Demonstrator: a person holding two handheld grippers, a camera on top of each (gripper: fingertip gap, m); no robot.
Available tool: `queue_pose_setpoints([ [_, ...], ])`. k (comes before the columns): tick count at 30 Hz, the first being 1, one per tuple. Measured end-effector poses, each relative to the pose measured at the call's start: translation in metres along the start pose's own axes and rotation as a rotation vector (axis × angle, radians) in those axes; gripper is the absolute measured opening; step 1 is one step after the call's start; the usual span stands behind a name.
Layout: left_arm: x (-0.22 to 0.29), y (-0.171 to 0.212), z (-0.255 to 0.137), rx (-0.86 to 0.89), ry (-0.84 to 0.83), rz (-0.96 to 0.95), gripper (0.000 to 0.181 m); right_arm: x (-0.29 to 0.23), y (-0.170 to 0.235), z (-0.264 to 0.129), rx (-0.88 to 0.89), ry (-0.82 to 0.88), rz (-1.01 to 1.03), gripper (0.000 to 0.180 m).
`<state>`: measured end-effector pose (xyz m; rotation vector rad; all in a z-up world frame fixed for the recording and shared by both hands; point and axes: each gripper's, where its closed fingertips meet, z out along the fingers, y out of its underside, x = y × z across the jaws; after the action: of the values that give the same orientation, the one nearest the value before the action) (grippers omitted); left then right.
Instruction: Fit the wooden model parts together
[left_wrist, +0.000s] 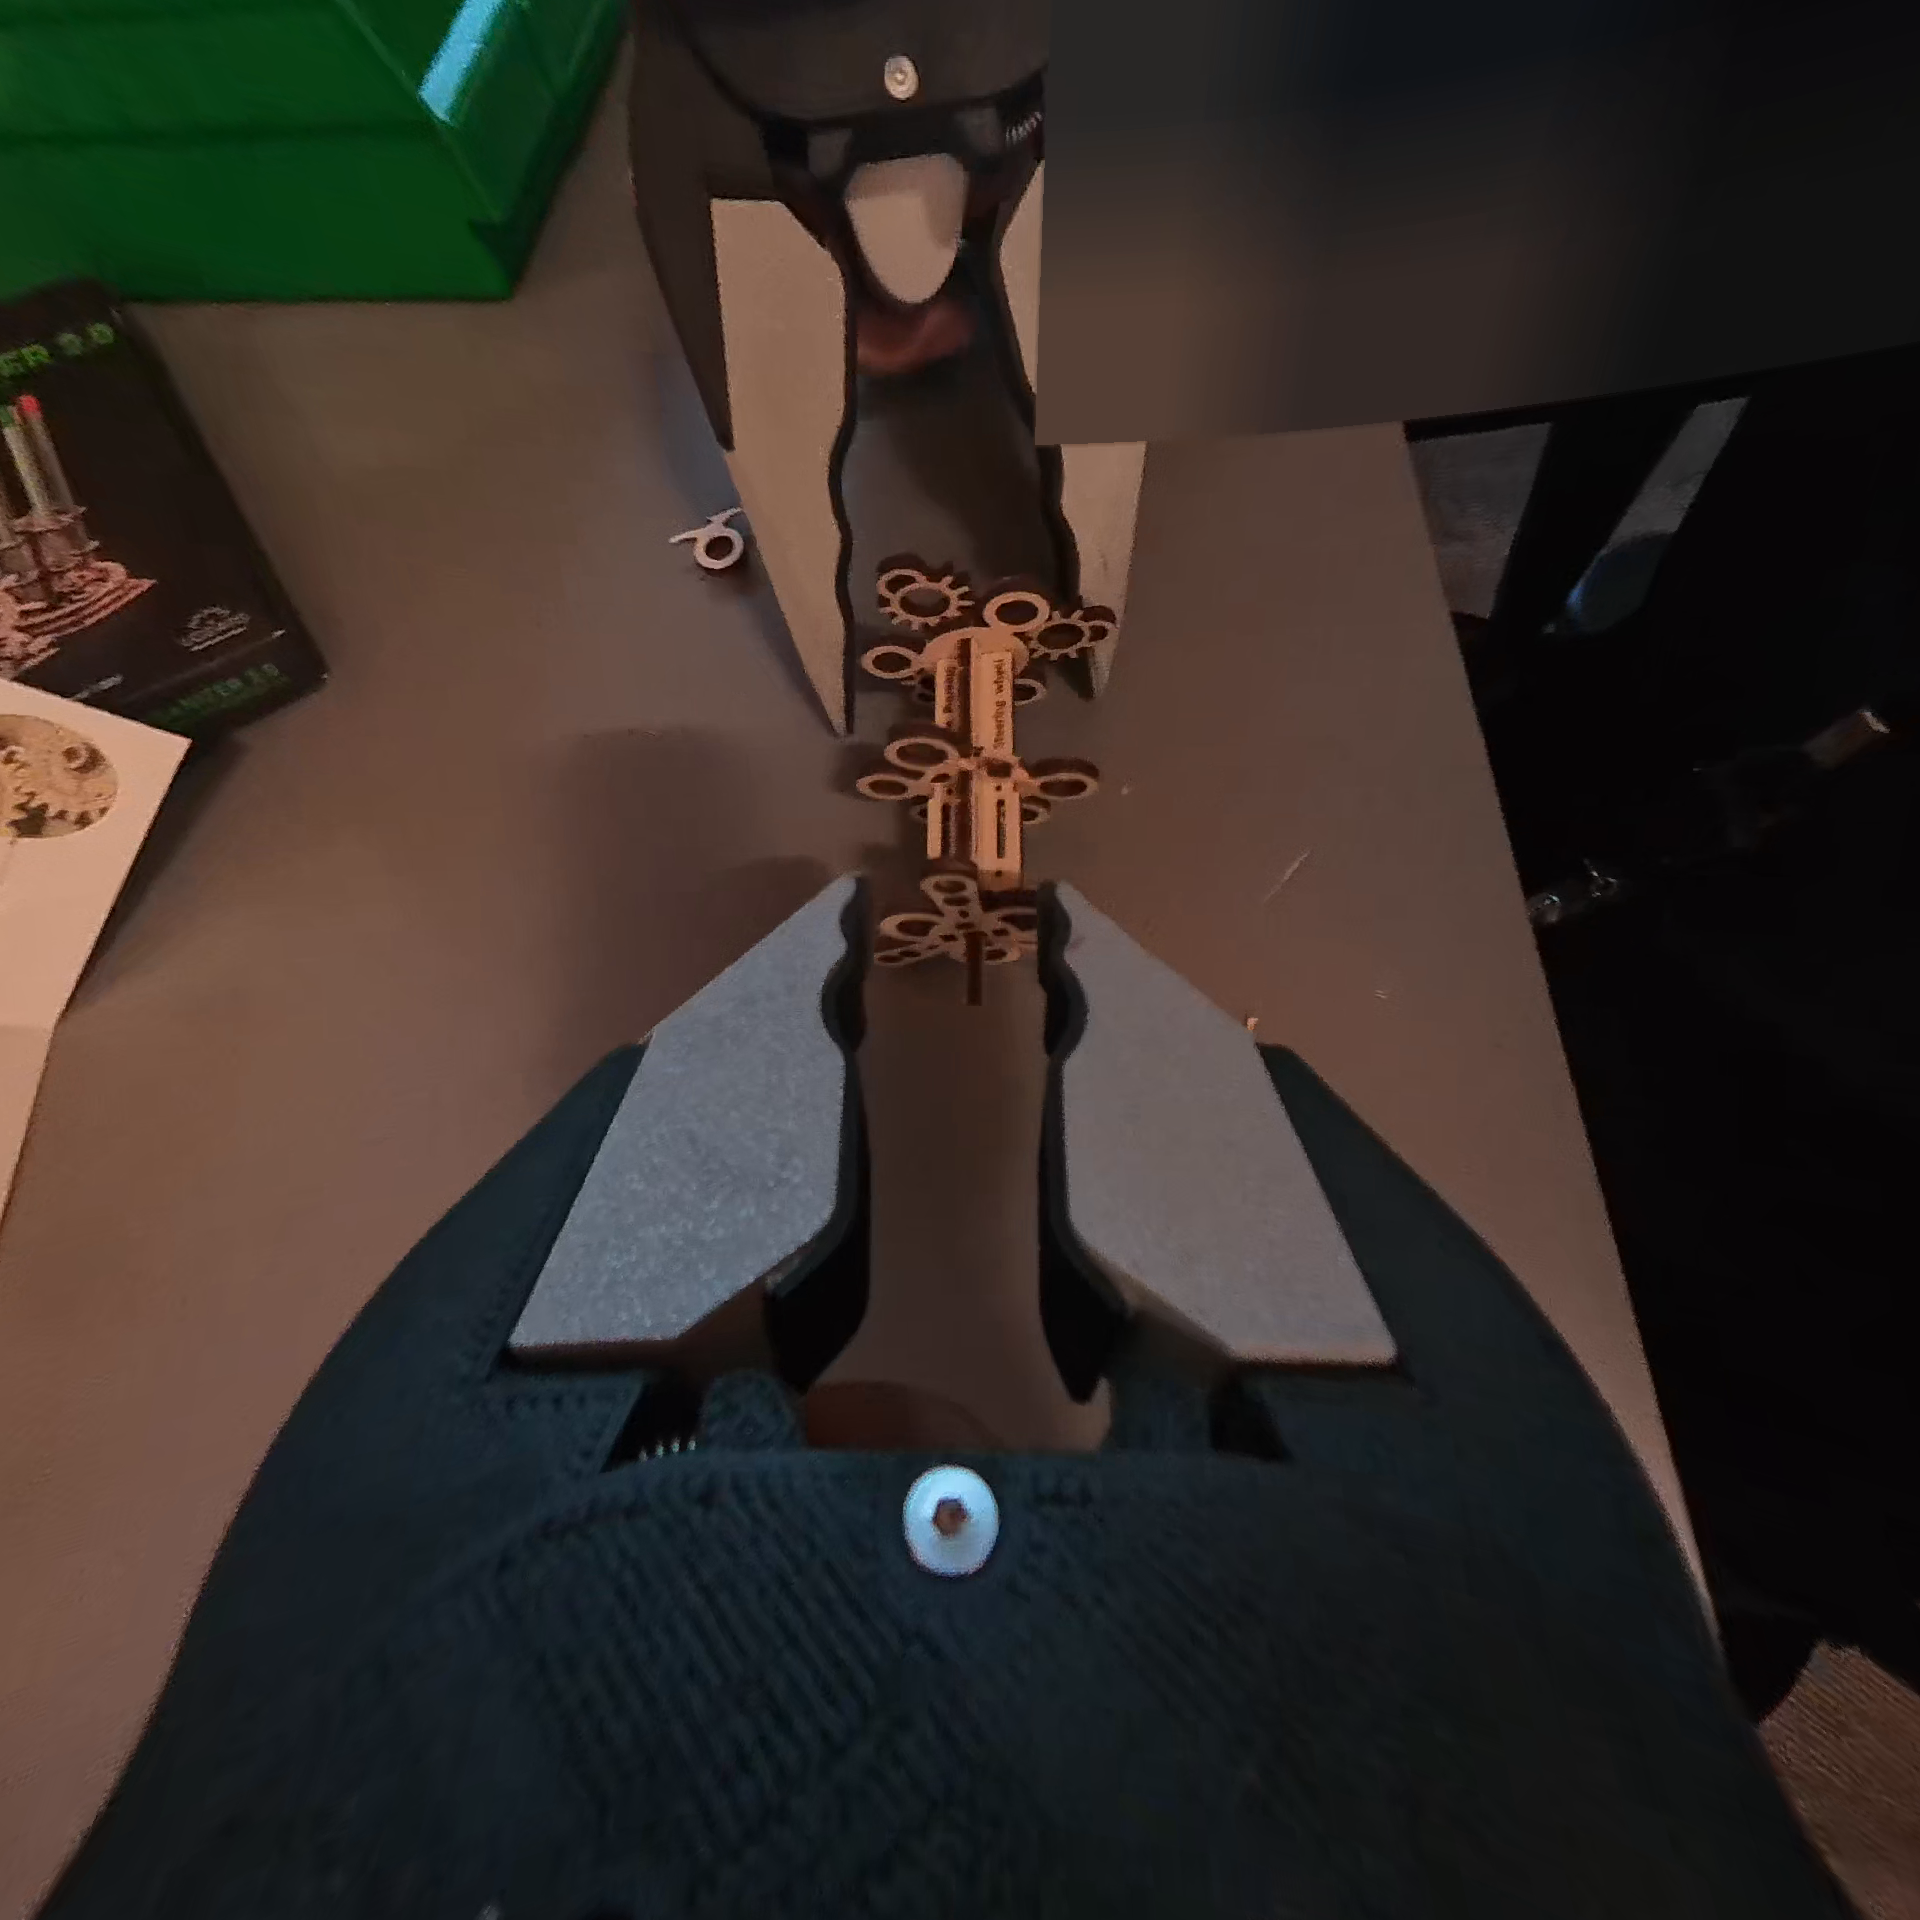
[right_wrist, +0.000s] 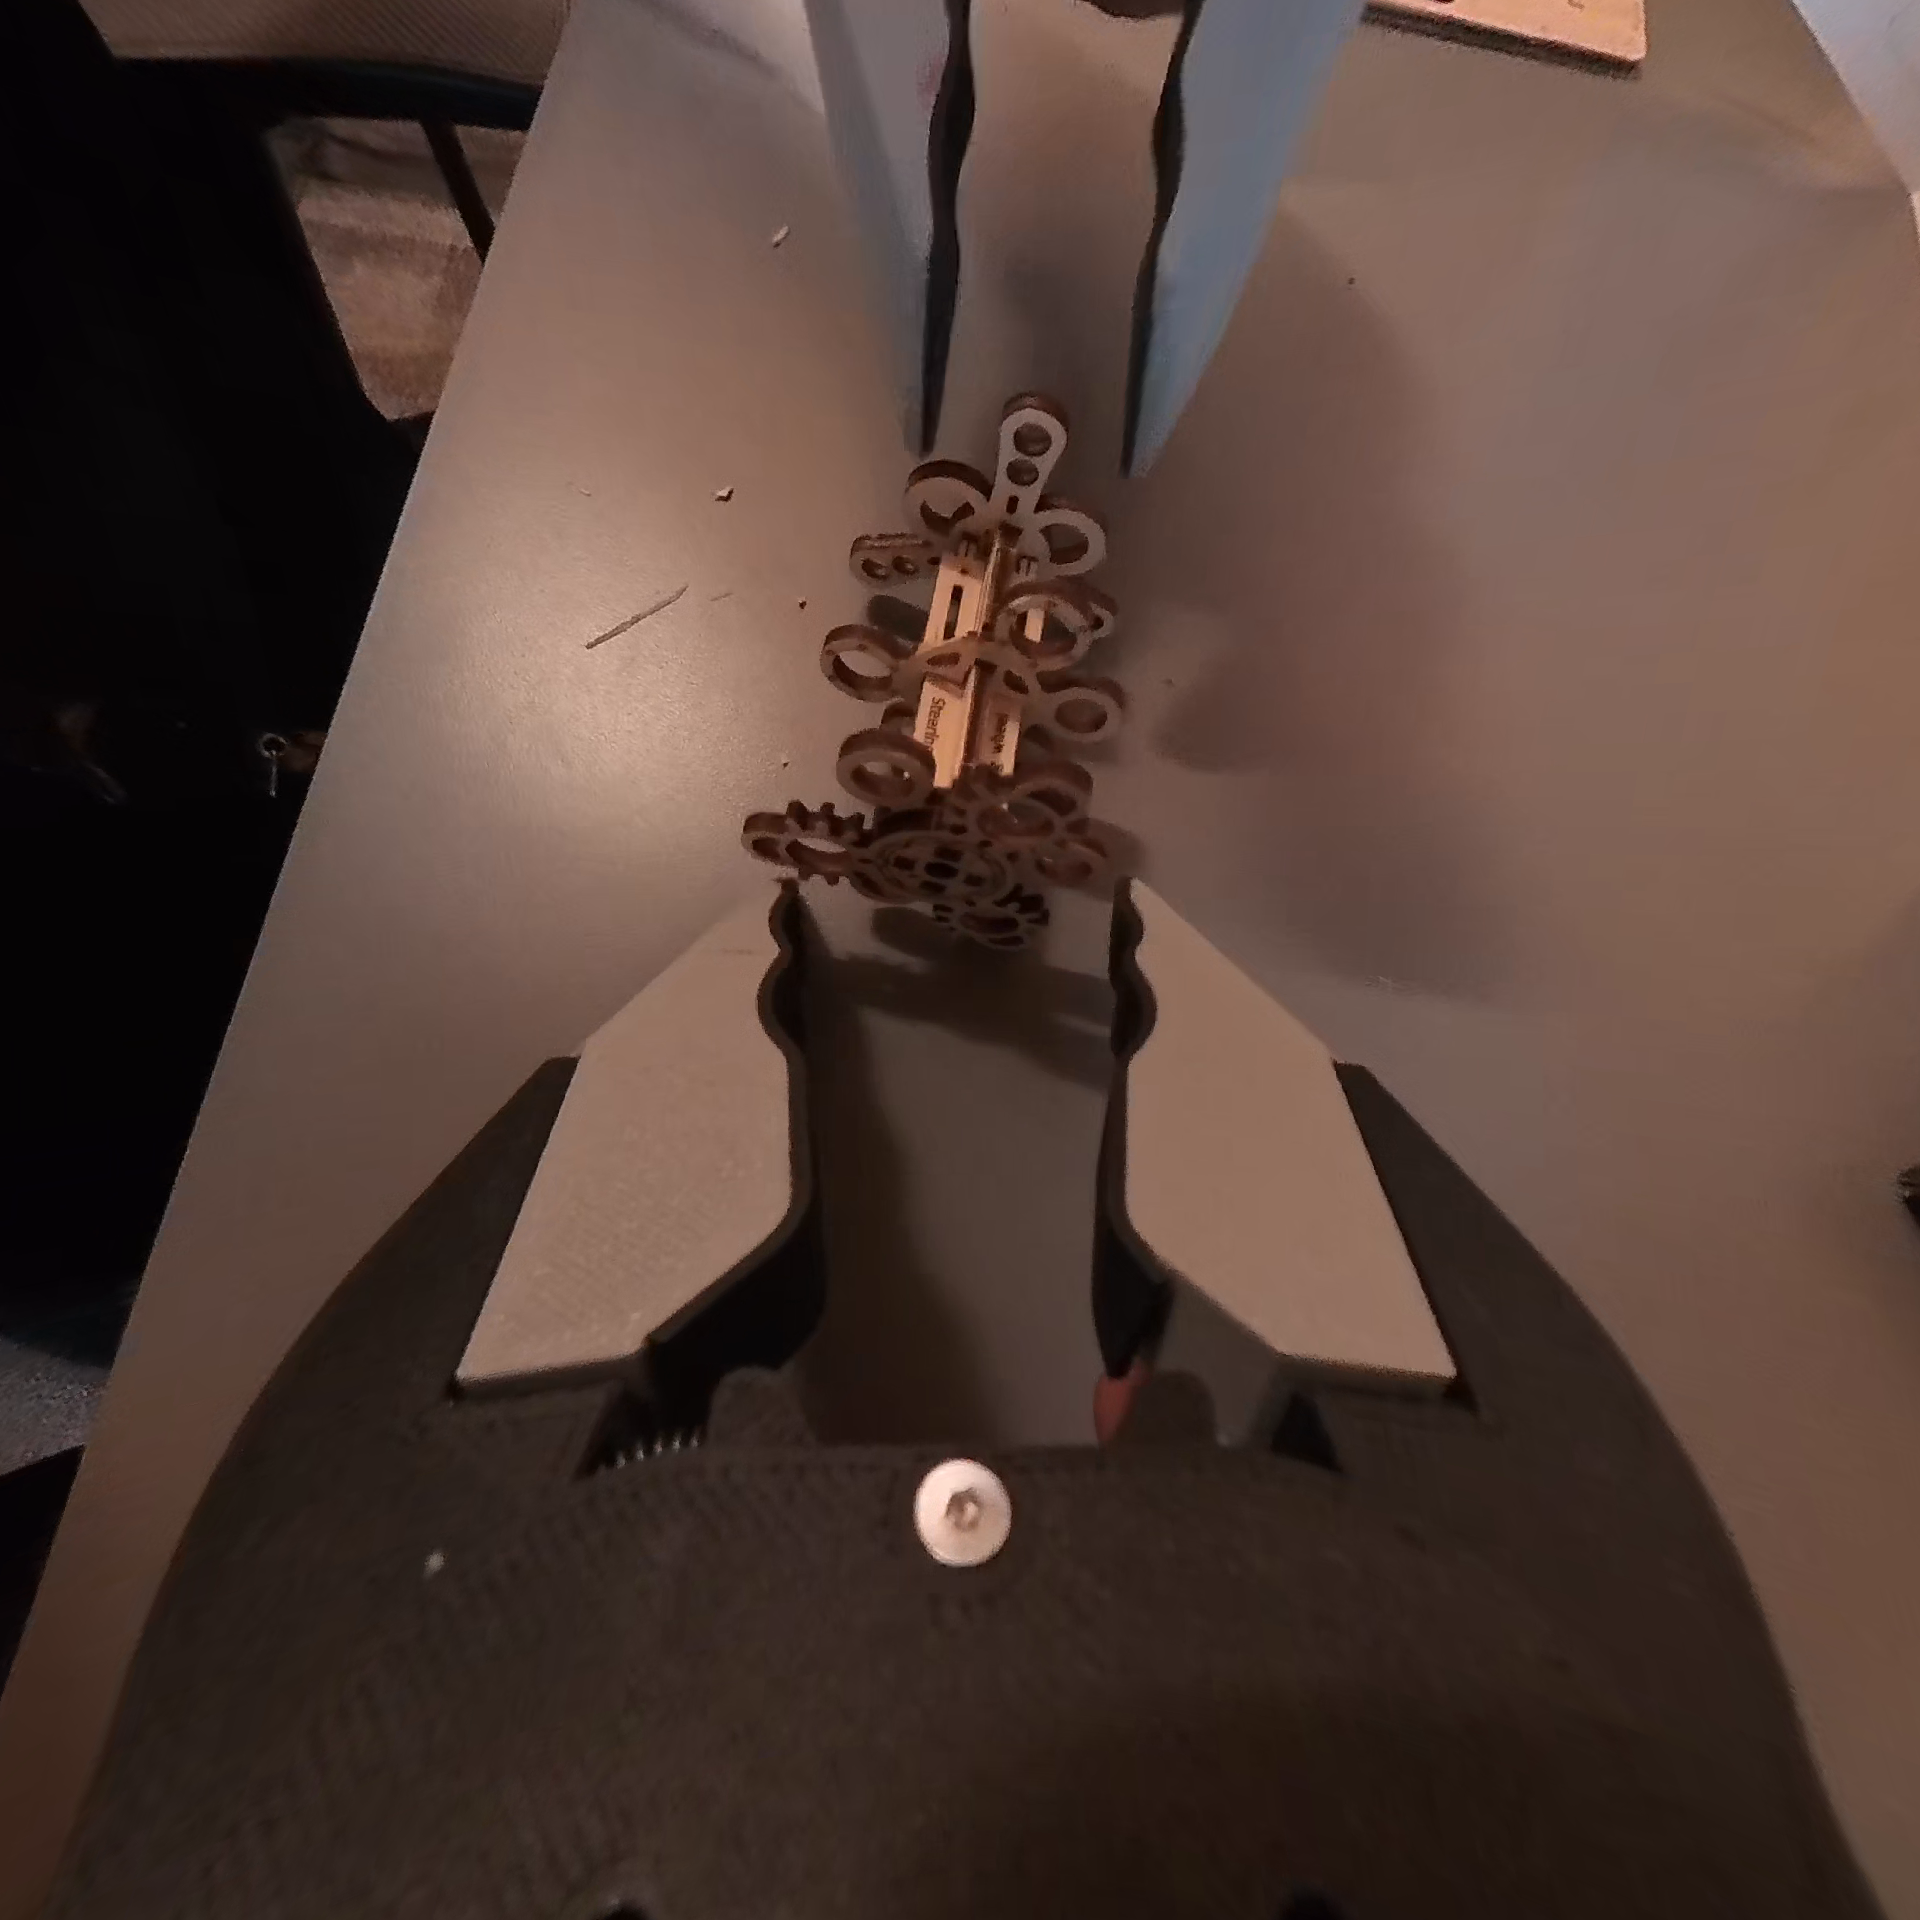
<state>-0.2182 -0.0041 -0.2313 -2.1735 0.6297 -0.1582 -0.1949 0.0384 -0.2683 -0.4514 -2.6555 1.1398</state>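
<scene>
A wooden model (left_wrist: 971, 769) of a light shaft with ring-shaped rosettes and a gear plate lies lengthwise on the grey table (left_wrist: 416, 935), between my two grippers, which face each other. My left gripper (left_wrist: 954, 914) is narrowed on the rosette at the model's near end, and its pads meet the lobes. In the right wrist view the model (right_wrist: 977, 686) runs away from me. My right gripper (right_wrist: 958, 902) is open, and the dark gear plate (right_wrist: 935, 852) sits just beyond its fingertips. The left gripper also shows at the top of that view (right_wrist: 1029, 468).
A green box (left_wrist: 260, 135), a dark product box (left_wrist: 135, 540) and a white sheet (left_wrist: 62, 831) stand at the left. A small loose wooden piece (left_wrist: 712, 540) lies near the right gripper. The table edge (left_wrist: 1507, 831) drops off to the right. Wood splinters (right_wrist: 634, 618) lie nearby. Tip to tip, the grippers are about 7 cm apart.
</scene>
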Motion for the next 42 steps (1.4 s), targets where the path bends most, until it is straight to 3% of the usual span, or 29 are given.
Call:
queue_pose_setpoints([
  [7,0.005,0.001,0.005,0.042,0.014,0.018,0.008,0.002,-0.001,0.002,-0.004,-0.007,0.038,0.044],
  [42,0.011,-0.001,-0.004,0.155,-0.262,0.353,0.007,-0.007,-0.013,0.001,0.064,-0.225,0.375,0.043],
])
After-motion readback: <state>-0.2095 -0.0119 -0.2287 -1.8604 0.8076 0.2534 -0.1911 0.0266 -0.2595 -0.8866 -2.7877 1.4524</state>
